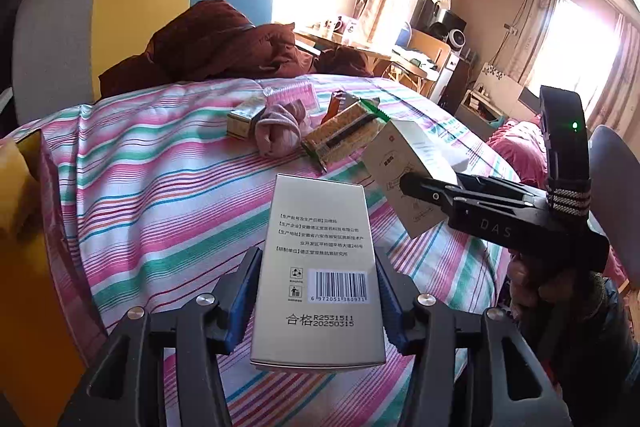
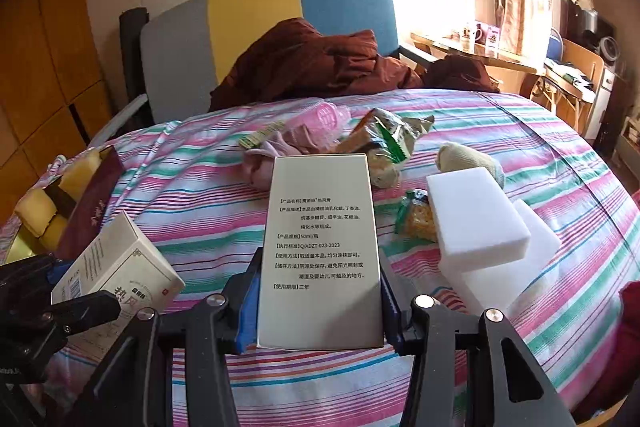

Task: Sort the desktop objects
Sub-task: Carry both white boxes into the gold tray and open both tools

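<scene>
My left jaws (image 1: 316, 301) pinching a silver box (image 1: 318, 275) by its sides, near end cut off below, my right jaws (image 2: 316, 303) clamped on a cream box (image 2: 320, 251), both above the striped bed (image 2: 540, 143), white foam blocks (image 2: 476, 219) just right, snack packets (image 2: 384, 143) beyond, half-hidden.

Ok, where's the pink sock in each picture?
Left wrist view: pink sock upper middle, beyond the barcode box.
Right wrist view: pink sock centre, just left of the printed box, near its top.
Shared landmark: the brown quilt behind it.
</scene>
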`<action>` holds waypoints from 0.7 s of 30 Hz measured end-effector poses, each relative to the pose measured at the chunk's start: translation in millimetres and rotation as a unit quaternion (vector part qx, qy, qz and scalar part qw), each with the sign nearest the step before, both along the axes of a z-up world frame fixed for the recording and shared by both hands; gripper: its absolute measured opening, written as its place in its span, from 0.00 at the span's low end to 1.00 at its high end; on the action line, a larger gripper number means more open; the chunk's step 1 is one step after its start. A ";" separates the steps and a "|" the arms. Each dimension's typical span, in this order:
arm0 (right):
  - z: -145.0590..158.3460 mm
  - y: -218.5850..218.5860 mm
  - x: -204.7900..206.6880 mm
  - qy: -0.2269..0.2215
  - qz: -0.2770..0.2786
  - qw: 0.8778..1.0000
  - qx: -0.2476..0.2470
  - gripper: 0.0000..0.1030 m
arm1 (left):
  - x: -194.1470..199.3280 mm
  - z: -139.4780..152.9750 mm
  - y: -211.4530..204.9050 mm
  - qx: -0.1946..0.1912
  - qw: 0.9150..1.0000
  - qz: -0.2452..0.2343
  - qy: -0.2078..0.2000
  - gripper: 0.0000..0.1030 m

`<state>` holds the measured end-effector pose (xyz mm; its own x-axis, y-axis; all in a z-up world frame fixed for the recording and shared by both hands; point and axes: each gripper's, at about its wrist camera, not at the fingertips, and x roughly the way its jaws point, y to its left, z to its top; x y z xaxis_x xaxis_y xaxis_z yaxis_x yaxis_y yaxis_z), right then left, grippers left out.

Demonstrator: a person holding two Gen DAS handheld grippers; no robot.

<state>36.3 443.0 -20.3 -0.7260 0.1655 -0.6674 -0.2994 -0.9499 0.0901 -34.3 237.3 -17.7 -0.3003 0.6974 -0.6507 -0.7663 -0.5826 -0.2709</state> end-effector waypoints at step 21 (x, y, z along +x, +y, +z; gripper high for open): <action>42.3 -215.1 -105.7 -0.034 0.259 0.965 -0.024 0.48 | -40.0 29.4 -210.2 0.005 0.963 0.271 0.012 0.53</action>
